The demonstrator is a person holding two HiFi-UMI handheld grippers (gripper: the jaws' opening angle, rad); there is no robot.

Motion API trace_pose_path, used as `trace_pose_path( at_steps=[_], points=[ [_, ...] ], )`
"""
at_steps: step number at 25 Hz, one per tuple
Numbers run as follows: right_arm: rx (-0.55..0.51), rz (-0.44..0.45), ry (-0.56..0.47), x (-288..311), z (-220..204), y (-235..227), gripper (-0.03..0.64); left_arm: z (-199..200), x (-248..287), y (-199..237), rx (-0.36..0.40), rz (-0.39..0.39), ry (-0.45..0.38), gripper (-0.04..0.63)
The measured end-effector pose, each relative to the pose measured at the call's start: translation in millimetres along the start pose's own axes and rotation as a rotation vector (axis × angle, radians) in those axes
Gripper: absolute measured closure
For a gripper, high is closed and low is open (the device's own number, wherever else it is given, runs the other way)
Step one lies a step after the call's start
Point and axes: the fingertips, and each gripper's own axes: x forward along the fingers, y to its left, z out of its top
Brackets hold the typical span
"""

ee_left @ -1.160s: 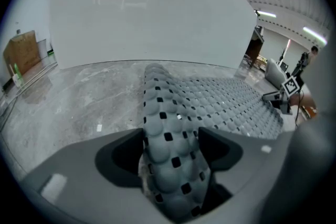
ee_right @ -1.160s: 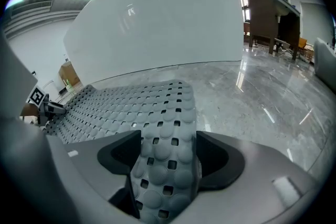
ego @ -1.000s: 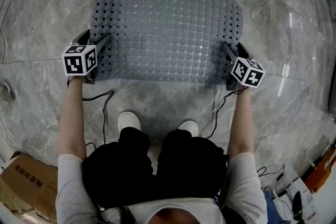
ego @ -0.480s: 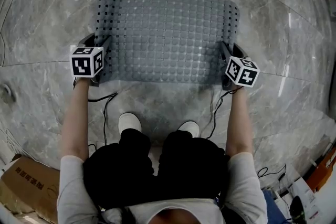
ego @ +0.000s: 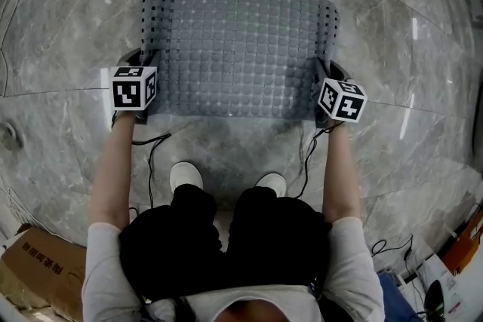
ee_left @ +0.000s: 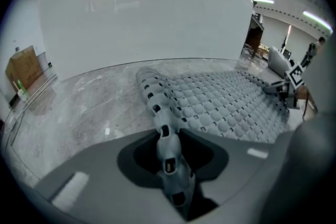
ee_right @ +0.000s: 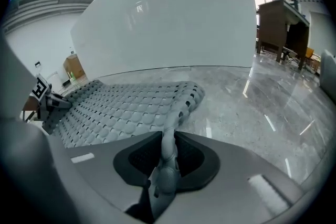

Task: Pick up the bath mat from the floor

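A grey, bumpy, perforated bath mat [ego: 238, 49] lies spread on the marble floor in front of the person. My left gripper [ego: 147, 62] is at the mat's near left edge and my right gripper [ego: 323, 73] at its near right edge. In the left gripper view the jaws [ee_left: 169, 149] are closing, and the mat's edge [ee_left: 157, 107] stands folded up and pinched between them. The right gripper view shows its jaws [ee_right: 167, 152] closing in the same way, with the mat's edge [ee_right: 176, 113] squeezed into a thin ridge between them.
The person's white shoes [ego: 185, 176] stand just behind the mat, with thin cables [ego: 151, 154] on the floor beside them. A cardboard box [ego: 34, 268] sits at the lower left and loose items [ego: 453, 253] at the lower right. A white wall rises beyond the mat.
Both grippers have moved inward over the mat's side edges and their jaws have closed on them. The mat's edges are now bunched up between the jaws.
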Motion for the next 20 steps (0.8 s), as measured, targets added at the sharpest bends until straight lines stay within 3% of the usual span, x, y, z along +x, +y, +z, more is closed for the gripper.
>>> trace_pose_path(
  at_steps=[7, 20],
  points=[
    [0.013, 0.006, -0.023, -9.8, 7.5, 6.8, 0.574, 7.4, -11.1, -10.8, 0.047, -0.012, -0.015, 0.541],
    [0.024, -0.006, -0.143, -42.5, 34.5, 20.5, 0.575, 45.6, -57.1, -15.4, 0.027, -0.040, -0.194, 0.549]
  ],
)
